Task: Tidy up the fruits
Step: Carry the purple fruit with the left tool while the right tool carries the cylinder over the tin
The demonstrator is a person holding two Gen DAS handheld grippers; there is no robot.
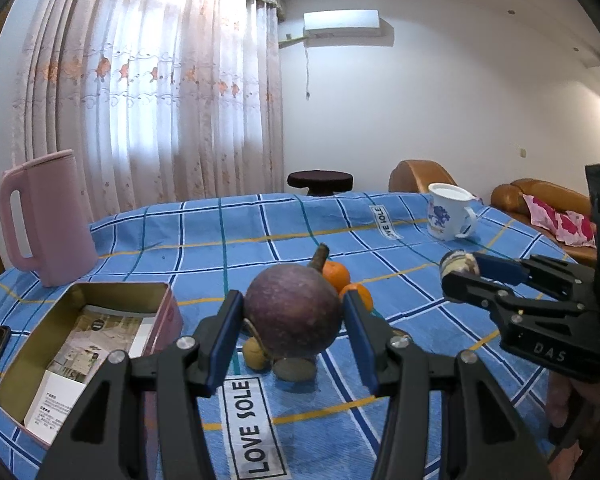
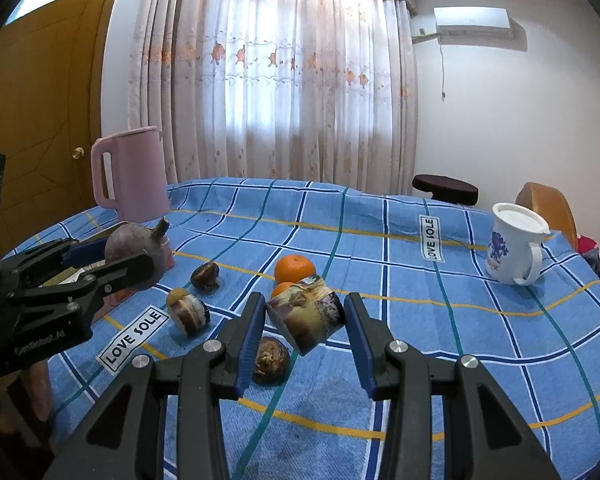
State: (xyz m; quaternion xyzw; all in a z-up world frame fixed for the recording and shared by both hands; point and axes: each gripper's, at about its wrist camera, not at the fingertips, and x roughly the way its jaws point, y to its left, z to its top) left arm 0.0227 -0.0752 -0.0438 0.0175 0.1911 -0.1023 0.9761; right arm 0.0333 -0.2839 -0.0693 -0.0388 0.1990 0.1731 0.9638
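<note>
In the left wrist view, the left hand-held gripper [image 1: 294, 316] was clamped on a round purple mangosteen [image 1: 292, 312] above the bench [image 1: 260, 224], beside the open tin [image 1: 100, 320]; its smooth skin could slip free. In the right wrist view, the right hand-held gripper [image 2: 306, 320] pinched a tilted brown-and-cream fruit [image 2: 306, 318] over 3 loose fruits, and a drop might scatter them.

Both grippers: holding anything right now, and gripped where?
Left gripper holds the purple mangosteen by its round sides, stem up. Right gripper holds a brown-and-cream fruit piece across its sides.
</note>
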